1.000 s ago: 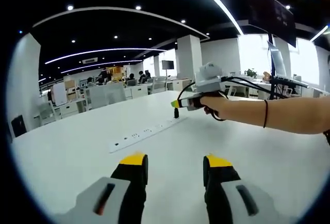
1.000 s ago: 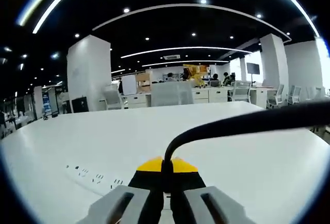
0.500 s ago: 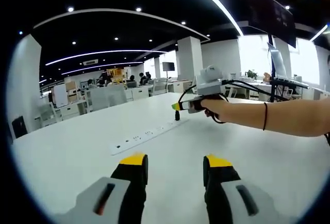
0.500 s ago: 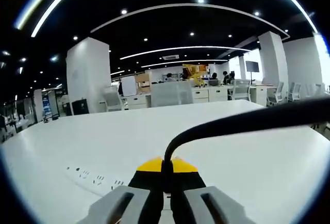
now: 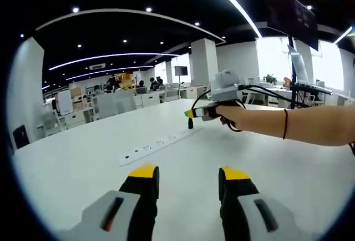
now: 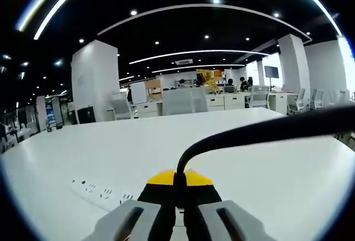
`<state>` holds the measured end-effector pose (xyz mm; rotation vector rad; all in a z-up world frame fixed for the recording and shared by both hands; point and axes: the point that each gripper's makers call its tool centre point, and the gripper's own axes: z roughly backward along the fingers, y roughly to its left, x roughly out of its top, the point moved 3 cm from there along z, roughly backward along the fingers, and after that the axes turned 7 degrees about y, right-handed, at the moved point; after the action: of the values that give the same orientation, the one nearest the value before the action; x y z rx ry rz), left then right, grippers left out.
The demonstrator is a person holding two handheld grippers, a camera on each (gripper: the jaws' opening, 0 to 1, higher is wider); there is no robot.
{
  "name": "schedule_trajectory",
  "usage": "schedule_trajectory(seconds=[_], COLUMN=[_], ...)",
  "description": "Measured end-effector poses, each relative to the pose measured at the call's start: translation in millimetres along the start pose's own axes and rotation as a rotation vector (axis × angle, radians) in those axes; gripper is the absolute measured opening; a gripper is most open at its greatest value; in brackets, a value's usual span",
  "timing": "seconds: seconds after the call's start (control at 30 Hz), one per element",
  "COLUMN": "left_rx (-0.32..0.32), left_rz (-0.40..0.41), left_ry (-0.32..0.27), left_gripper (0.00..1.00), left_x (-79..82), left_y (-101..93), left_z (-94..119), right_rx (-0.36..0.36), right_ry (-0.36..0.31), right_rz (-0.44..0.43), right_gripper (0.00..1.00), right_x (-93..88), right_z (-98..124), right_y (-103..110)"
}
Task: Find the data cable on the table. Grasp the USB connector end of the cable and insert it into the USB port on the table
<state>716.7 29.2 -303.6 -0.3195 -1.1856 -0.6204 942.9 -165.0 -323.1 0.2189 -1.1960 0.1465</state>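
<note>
In the right gripper view my right gripper [image 6: 179,181] is shut on the black data cable [image 6: 249,133], which rises from between the yellow tips and arcs off to the right. A white power strip [image 6: 102,192] lies on the table to its lower left. In the left gripper view my left gripper [image 5: 188,175] stands open over the white table with nothing between its fingers. Ahead of it lies the power strip [image 5: 158,142], and the right gripper [image 5: 190,113], held by a person's hand, hovers above the strip's far end with the connector end [image 5: 190,122] hanging just over it.
The white table [image 5: 72,163] stretches wide around the strip. A person's bare forearm [image 5: 294,127] crosses the left gripper view from the right. A monitor on a stand [image 5: 291,19] rises at the far right. Office desks, chairs and seated people are in the background.
In the left gripper view the right gripper rose slightly half a second ago and has come back down toward the strip's end. The left gripper has not moved.
</note>
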Motion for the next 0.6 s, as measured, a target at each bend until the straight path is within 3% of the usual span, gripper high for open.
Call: schedule_trajectory(seconds=[0.6], left_rx=[0.012], left_rz=[0.018], left_ry=[0.006], left_gripper=[0.43], left_x=[-1.5], left_y=[3.9], left_z=[-3.9], right_rx=[0.006], right_ry=[-0.005], right_rz=[0.013], right_gripper=[0.06], right_x=[1.7], right_z=[0.0], right_y=[-0.6])
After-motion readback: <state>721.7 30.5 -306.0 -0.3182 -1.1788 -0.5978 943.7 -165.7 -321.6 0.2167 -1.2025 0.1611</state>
